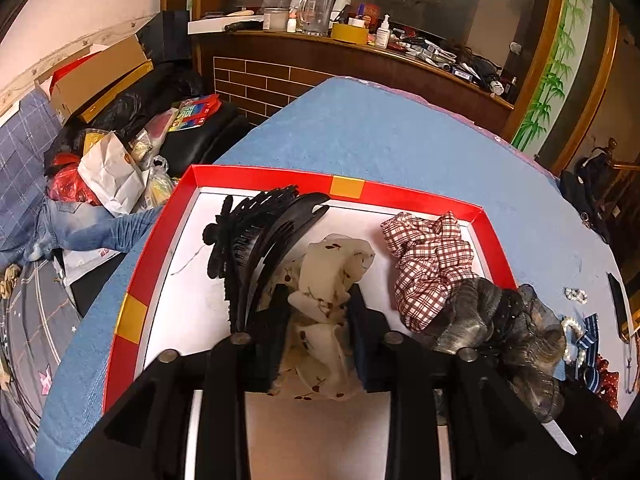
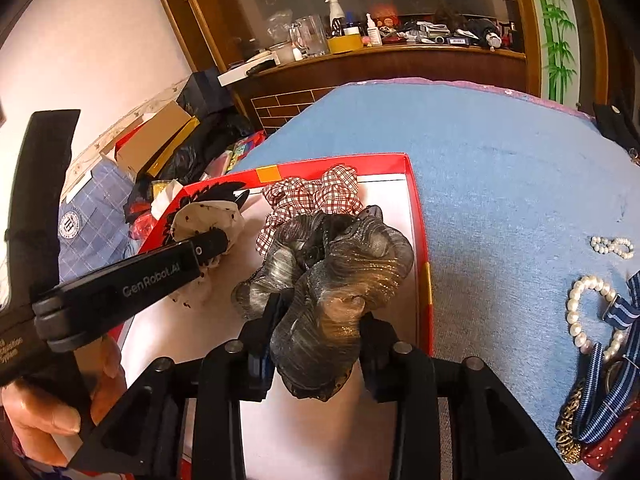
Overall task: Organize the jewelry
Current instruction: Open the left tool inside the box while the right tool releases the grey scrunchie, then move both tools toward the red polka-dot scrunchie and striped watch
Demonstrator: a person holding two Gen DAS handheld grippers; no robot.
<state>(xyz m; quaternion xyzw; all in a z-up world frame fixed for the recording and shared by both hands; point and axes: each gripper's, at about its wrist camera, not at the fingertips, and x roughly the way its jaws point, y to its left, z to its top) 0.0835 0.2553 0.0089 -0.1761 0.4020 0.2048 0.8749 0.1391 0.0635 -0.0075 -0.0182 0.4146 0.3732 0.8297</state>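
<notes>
The left gripper (image 1: 318, 304) pointed down into the red-rimmed tray (image 1: 160, 256), its jaws parted around a cream scrunchie with small dark sprigs (image 1: 332, 276); the cloth filled the gap between the fingers, but whether the pads pressed on it could not be told; the scrunchie lay on the tray's white floor, touching a black claw hair clip (image 1: 256, 248) on its left side. A red-and-white checked scrunchie (image 1: 428, 264) lay toward the tray's far right corner.

The right gripper (image 2: 316, 320) stood over the tray's right half with a grey, glittery gauze scrunchie (image 2: 336, 280) bunched between its fingers; the jaws were partly apart, and a firm grip could not be confirmed; that scrunchie rested against the checked one, inside the tray.

In the right wrist view the left tool's side bore white lettering reading "GenRobot.AI"; a hand (image 2: 44, 412) held its handle at the lower left, where further small print was too blurred to read.

On the blue cloth (image 2: 500, 184), outside the tray, lay a pearl bracelet (image 2: 580, 312), a smaller pearl piece (image 2: 612, 246) and a blue striped ribbon (image 2: 600, 412); the shelf behind held bottles whose labels were illegible.
</notes>
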